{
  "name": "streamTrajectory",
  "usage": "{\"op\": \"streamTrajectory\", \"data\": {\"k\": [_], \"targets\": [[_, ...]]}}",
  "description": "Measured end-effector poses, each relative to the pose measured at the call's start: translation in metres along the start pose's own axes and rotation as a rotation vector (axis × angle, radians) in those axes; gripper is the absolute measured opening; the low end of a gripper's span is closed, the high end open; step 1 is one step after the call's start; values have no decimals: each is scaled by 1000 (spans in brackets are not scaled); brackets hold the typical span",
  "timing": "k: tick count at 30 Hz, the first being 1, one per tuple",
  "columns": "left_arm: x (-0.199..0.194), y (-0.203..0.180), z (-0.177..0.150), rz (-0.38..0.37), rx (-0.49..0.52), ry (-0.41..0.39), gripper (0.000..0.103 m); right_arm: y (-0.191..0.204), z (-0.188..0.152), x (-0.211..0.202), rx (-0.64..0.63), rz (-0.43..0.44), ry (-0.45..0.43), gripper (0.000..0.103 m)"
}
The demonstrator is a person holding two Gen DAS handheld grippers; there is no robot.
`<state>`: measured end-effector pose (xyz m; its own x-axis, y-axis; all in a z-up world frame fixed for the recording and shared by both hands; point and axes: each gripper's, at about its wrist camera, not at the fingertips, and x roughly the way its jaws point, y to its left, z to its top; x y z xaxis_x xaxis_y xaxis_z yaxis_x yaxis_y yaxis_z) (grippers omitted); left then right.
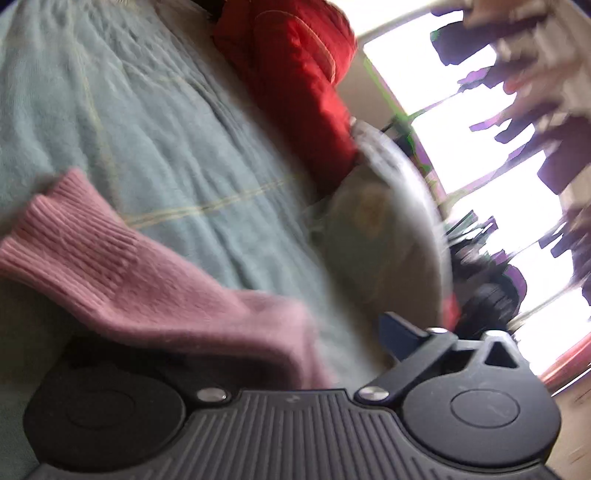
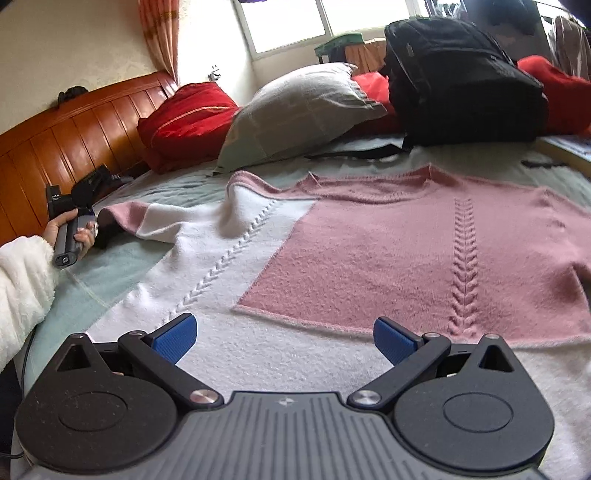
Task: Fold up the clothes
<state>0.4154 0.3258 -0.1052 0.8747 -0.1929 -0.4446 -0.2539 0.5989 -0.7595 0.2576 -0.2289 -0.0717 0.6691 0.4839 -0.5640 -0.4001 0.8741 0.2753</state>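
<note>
Bright window [image 2: 288,26], orange curtain [image 2: 159,33], wooden headboard [image 2: 74,129], cream wall [image 2: 55,40].

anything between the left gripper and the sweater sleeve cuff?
Nothing visible. The pink sleeve cuff already lies over the left gripper, draped across one side; its fingers stand open. In the right wrist view the gripper meets the cuff directly.

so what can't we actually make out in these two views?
- Left gripper: in the left wrist view the pink sleeve cuff covers one of its fingers; whether the pads press the sleeve is hidden.
- Same view: motion blur smears the window side and the pale shape below the red pillow.
- Right wrist view: the sweater is cut off by the right edge, its far sleeve unseen.
- Right gripper: open, over the white part.
</note>
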Motion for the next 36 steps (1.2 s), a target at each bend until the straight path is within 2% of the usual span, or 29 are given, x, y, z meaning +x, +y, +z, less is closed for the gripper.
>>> {"op": "streamTrajectory", "data": {"k": [2,7,10,15,17,21,27,31,36], "targets": [[-2,5,-3,-8,-26,-36,88,-3,-2,4,11,-8,13,103],[-14,29,-5,0,-167,-112,51,-8,-5,8,33,-4,17,103],[-16,31,-6,20,-178,-132,44,-9,-7,9,38,-1,16,103],[-19,8,-1,92,-57,-172,28,-9,-7,9,40,-1,10,103],[-26,-2,5,88,-11,-198,26,-9,-6,8,44,0,8,103],[-41,-20,21,66,64,-239,8,-9,-7,8,43,-2,7,103],[-42,-37,38,109,155,-227,5,-7,-8,11,31,-14,10,103],[-35,-38,38,175,196,-223,2,-7,-8,12,25,-20,11,103],[-36,-41,50,216,240,-251,2,-7,-8,13,26,-21,10,103]]}}
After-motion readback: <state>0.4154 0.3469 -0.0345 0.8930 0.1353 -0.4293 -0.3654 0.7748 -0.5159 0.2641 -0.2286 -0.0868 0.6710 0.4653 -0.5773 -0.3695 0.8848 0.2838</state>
